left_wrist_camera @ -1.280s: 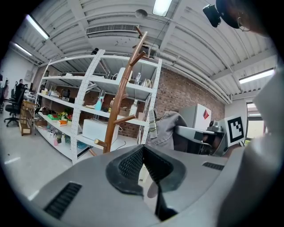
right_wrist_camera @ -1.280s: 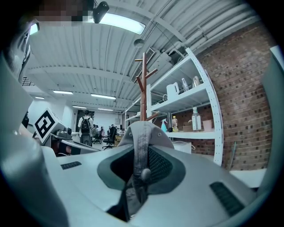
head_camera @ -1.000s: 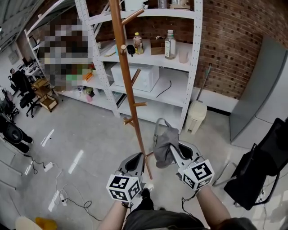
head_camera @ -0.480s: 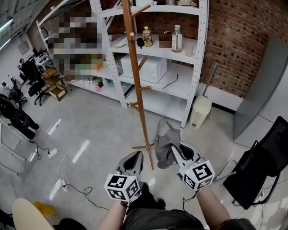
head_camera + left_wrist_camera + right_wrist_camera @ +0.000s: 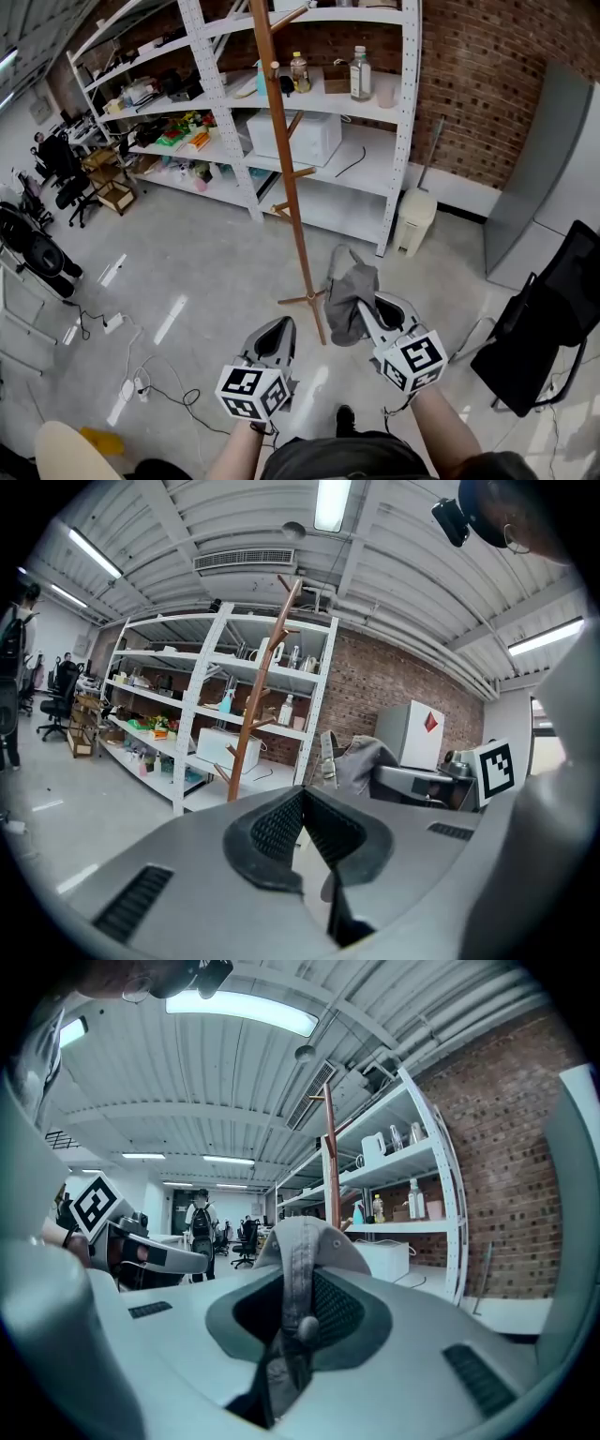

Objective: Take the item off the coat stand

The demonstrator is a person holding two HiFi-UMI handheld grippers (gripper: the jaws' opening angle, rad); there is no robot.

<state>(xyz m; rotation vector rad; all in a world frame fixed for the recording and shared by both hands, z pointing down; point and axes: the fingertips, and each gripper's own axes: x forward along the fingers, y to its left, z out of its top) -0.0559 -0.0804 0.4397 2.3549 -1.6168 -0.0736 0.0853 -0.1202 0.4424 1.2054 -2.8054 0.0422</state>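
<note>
1. We hold a two-jaw gripper in each hand over a pale, glossy floor (image 5: 187,272), facing a wooden coat stand (image 5: 286,169).
2. The right gripper (image 5: 364,317) has its jaws closed narrowly on a grey cap (image 5: 349,292). In the right gripper view the cap's (image 5: 302,1237) strap runs down between the pads and its crown rises above the right gripper (image 5: 298,1309).
3. The cap hangs from that grip alone. It is on none of the stand's pegs, and in the head view it sits just right of the lower pole.
4. The left gripper (image 5: 279,330) is just left of the pole's base in the head view. In its own view the left gripper (image 5: 302,797) has its jaws brought together at the tips, with nothing between them.
5. Behind the stand, white metal shelving (image 5: 405,122) lines a brick wall (image 5: 478,84). It carries bottles (image 5: 361,73) and a white box-shaped appliance (image 5: 295,138).
6. A small pale bin (image 5: 415,220) stands beside the shelving's right post, and a black chair (image 5: 553,323) is at the right edge.
</note>
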